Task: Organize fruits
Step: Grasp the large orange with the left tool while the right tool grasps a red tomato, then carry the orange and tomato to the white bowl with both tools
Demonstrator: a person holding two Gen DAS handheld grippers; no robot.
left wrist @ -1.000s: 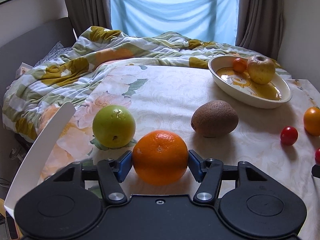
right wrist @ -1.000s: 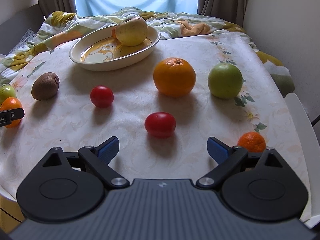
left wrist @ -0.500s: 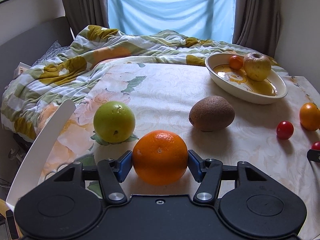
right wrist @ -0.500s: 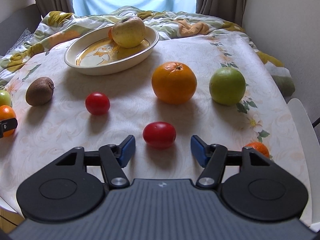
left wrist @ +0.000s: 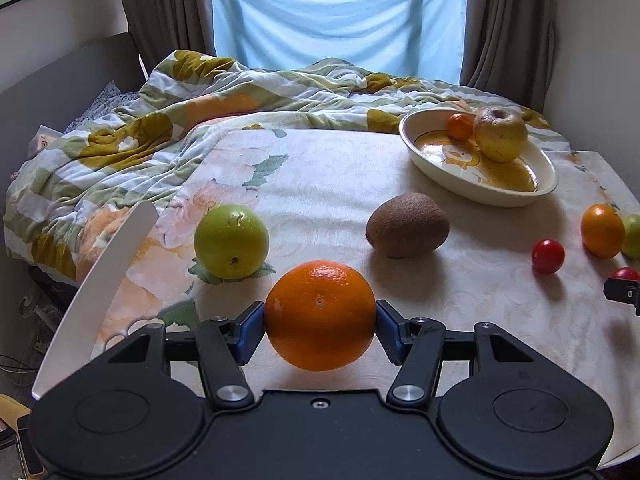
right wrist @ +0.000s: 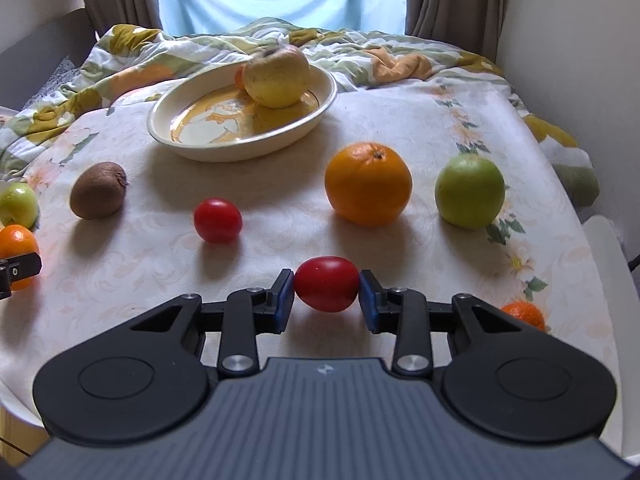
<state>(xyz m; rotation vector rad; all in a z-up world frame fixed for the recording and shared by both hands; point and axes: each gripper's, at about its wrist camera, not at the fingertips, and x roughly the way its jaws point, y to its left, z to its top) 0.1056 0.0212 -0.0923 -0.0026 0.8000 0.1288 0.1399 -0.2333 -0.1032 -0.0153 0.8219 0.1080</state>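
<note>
Right wrist view: red tomato point(right wrist: 327, 283) sits near tabletop point(right wrist: 280, 240) front edge, right gripper point(right wrist: 327, 298) jaws just closed onto it, pads touching both sides. Bare cloth lies btwn it & dish point(right wrist: 240, 148). Left gripper point(left wrist: 320, 330) jaws clamp orange point(left wrist: 320, 314) near front-left edge; green apple point(left wrist: 231, 241) just beside.

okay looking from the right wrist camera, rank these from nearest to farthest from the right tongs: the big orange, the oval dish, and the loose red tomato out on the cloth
From the right tongs, shut on a red tomato:
1. Loose red tomato, ahead and to the left.
2. Big orange, ahead and slightly right, a little farther back.
3. Oval dish, farthest, at the back left, holding a yellow apple.
</note>
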